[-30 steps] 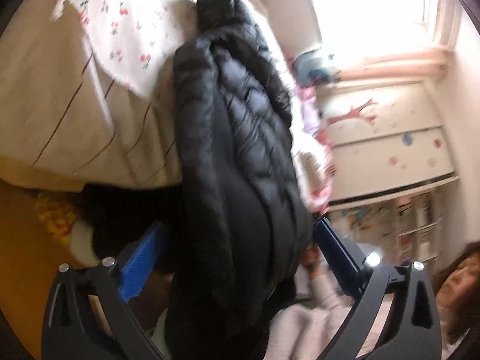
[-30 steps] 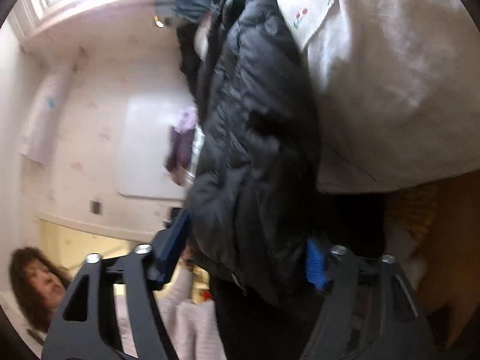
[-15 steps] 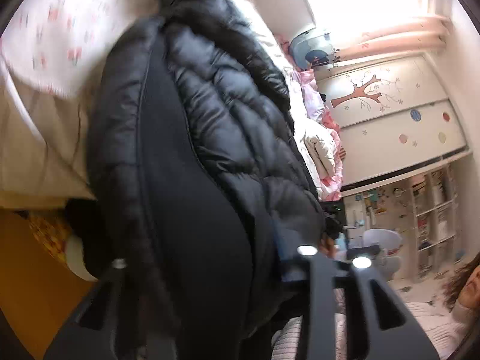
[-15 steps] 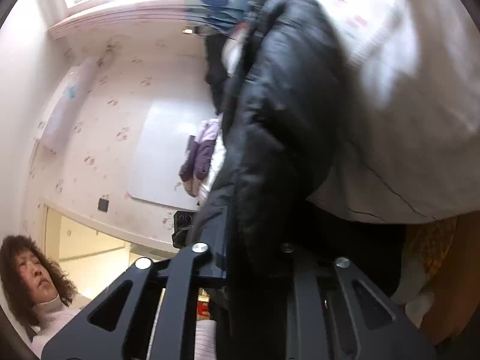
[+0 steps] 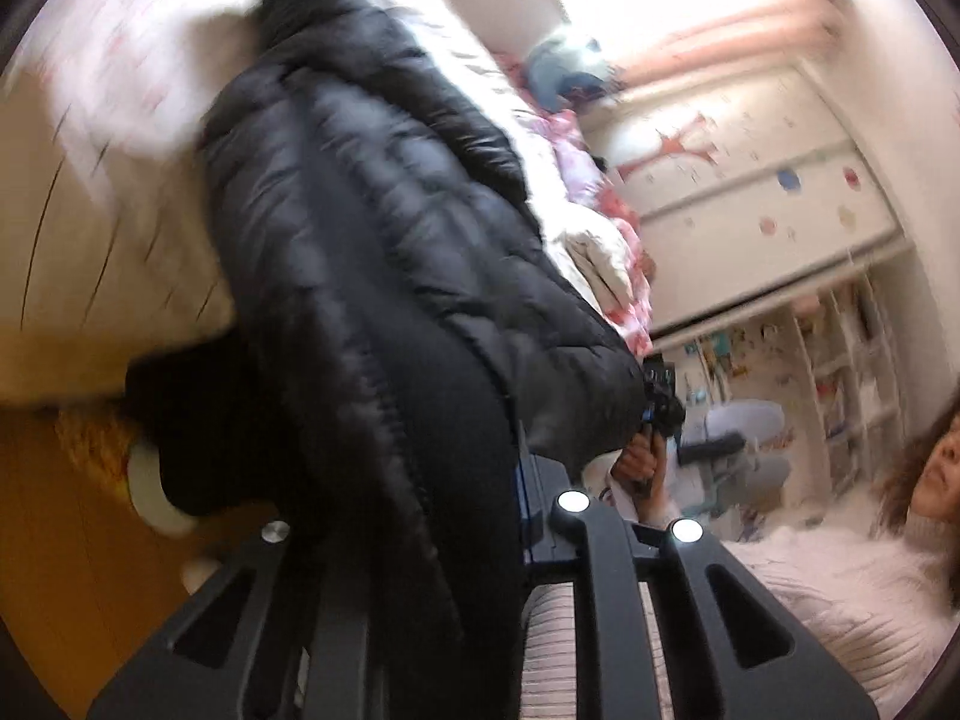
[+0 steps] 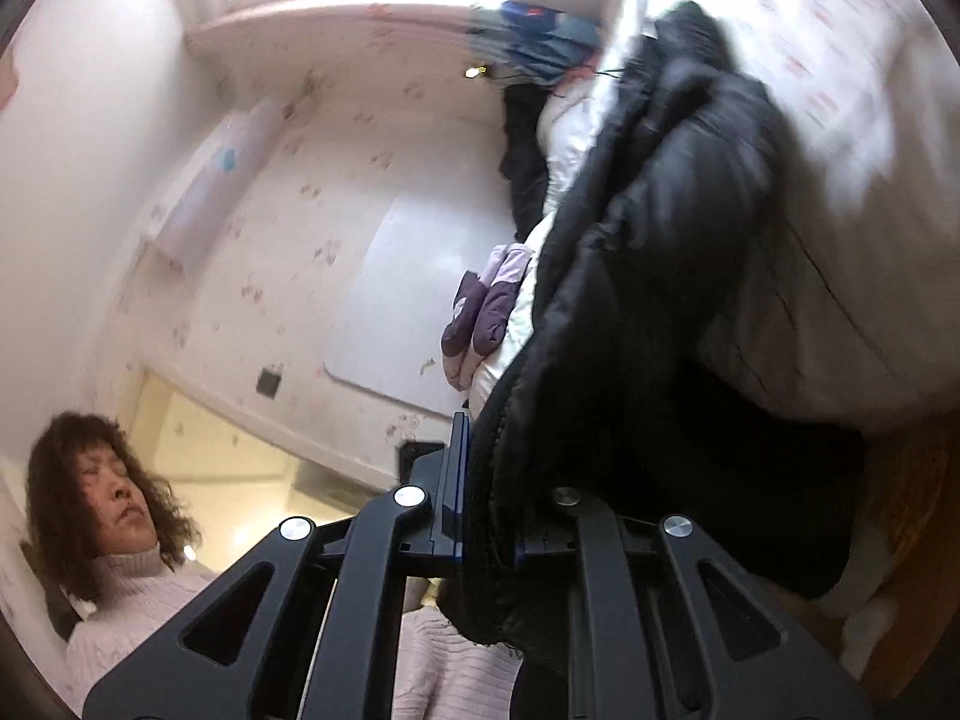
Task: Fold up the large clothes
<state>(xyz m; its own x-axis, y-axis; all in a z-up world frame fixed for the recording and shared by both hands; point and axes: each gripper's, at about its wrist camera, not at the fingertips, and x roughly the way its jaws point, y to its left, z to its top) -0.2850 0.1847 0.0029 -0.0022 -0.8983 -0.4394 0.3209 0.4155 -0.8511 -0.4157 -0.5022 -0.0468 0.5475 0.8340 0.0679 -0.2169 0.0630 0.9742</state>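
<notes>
A bed with a cream, thinly striped cover (image 5: 90, 276) fills one side of the room. A large black quilted puffer jacket (image 5: 384, 252) drapes over its edge and hangs towards both cameras (blur softens its outline). A person in a pale pink ribbed sweater (image 6: 126, 606) stands behind. The left tongs (image 5: 480, 516) are closing, pinching the jacket's dark hem. The right tongs (image 6: 489, 516) are clenched on another fold of the jacket.

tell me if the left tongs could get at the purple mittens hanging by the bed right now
Probably not. The left tongs are closing on the black puffer jacket, which fills the jaws, so they would need to let go first. The purple mittens show only in the right view.
</notes>
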